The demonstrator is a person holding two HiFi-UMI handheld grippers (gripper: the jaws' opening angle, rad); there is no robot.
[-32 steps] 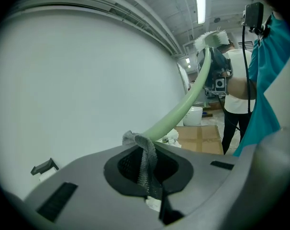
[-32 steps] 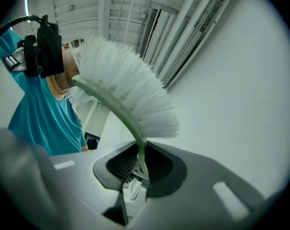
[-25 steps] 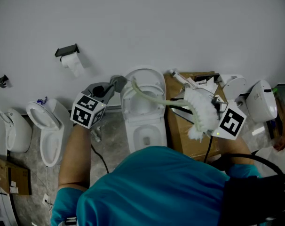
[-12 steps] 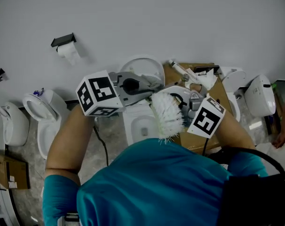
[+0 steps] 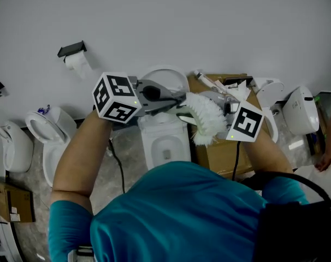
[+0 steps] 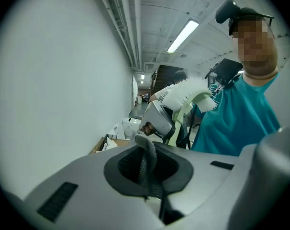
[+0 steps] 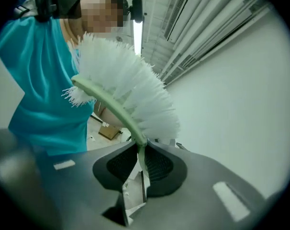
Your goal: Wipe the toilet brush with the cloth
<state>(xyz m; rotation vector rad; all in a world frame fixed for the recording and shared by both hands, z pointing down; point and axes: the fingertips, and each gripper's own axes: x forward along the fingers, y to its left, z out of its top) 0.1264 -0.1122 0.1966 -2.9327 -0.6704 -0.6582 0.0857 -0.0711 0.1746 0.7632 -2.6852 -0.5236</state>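
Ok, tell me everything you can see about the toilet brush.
The toilet brush has a thin, curved pale-green handle, plastic by the look, with dense white bristles fanned along its outer curve. The right hand-held gripper clamps the handle's end, holding the brush raised in the air, its head up near the person's chest.

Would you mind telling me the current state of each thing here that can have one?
left gripper: shut on the cloth.
cloth: pinched, a grey strip sticking out past the jaws.
right gripper: shut on the toilet brush.
toilet brush: held by its handle, head in the air.
toilet: lid raised.
toilet paper roll: on its wall holder, one end hanging.
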